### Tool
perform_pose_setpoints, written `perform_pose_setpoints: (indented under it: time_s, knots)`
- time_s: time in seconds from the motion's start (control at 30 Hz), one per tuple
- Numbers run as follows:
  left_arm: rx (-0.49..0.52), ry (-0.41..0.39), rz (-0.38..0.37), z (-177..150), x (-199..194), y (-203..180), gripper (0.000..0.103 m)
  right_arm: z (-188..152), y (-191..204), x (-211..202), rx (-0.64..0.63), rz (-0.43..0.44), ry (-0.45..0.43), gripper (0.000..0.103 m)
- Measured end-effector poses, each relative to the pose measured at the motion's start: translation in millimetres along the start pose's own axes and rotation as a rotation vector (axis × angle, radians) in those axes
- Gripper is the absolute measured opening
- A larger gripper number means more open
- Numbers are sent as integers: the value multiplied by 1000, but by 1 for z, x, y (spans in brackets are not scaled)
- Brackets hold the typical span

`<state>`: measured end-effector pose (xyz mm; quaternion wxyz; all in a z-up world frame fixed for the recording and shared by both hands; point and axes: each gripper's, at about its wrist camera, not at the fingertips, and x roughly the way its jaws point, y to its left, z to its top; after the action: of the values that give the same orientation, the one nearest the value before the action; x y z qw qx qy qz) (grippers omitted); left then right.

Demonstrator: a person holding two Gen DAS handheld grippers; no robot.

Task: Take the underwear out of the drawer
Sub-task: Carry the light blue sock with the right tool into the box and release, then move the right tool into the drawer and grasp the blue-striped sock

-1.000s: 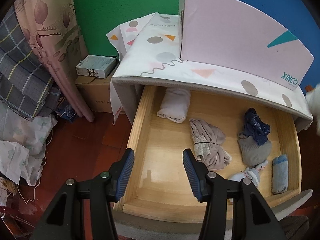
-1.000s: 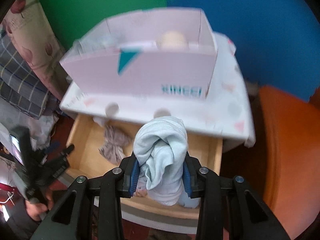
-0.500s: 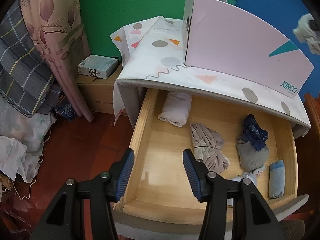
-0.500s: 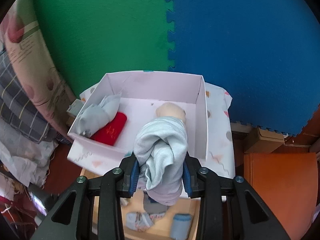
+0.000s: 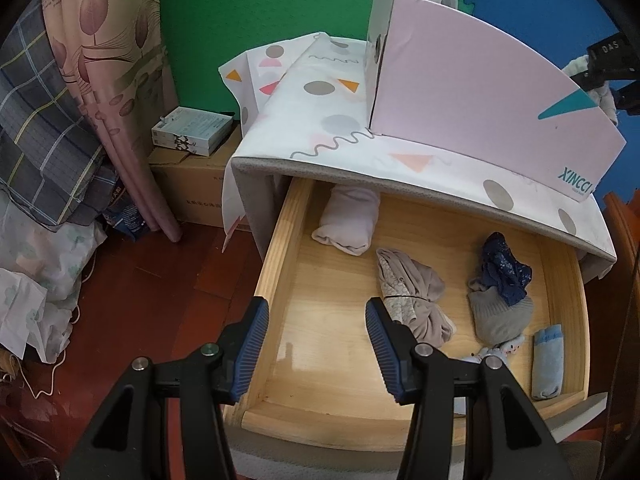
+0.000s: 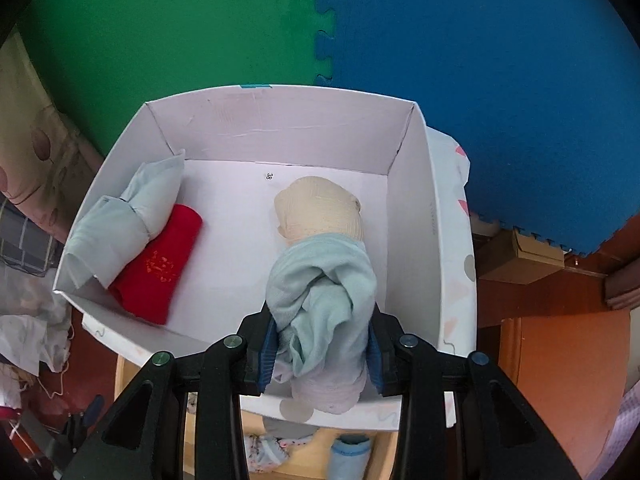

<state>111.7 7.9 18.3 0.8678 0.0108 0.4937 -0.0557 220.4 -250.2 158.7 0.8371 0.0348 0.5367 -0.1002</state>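
Two grippers appeared. Right gripper, jaws clamped on a rolled pale-green underwear bundle, hung above the open pink box on the cloth-covered cabinet top. Inside the box lay a beige roll just beyond the held bundle, and a red roll touching a pale grey-green piece at the left wall. Left gripper, jaws apart and holding nothing, hovered over the front left corner of the open wooden drawer. Within the drawer lay a white roll, a taupe lace garment, a navy piece on a grey one, and a light-blue roll.
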Motion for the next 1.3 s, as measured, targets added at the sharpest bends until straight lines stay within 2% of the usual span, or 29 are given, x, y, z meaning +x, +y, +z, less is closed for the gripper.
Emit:
perform_pose_setpoints:
  time_s: [0.17,0.47,0.67,0.83,0.97,1.1,1.3]
  knots:
    - [1,0,-3,1,1,-1,52,0,4,9,0,15,3,38]
    - [-9,2,-5,2,1,0,52,1,11,-10,-6,32,-64,59]
    - [-17,3,-5,2,1,2,52,2,11,-42,-11,61,-104,59]
    - [-17,8,-4,3,1,2,52,-10,7,-68,-17,78,-124,63]
    - [-20,6,-5,2,2,2,52,-35,3,-76,-41,78,-85,63]
    - [-23,3,-3,1,1,2,52,-76,-5,-77,-69,73,-24,63]
    - [-23,8,7,1,1,1,52,-135,-17,-38,-77,64,141,63]
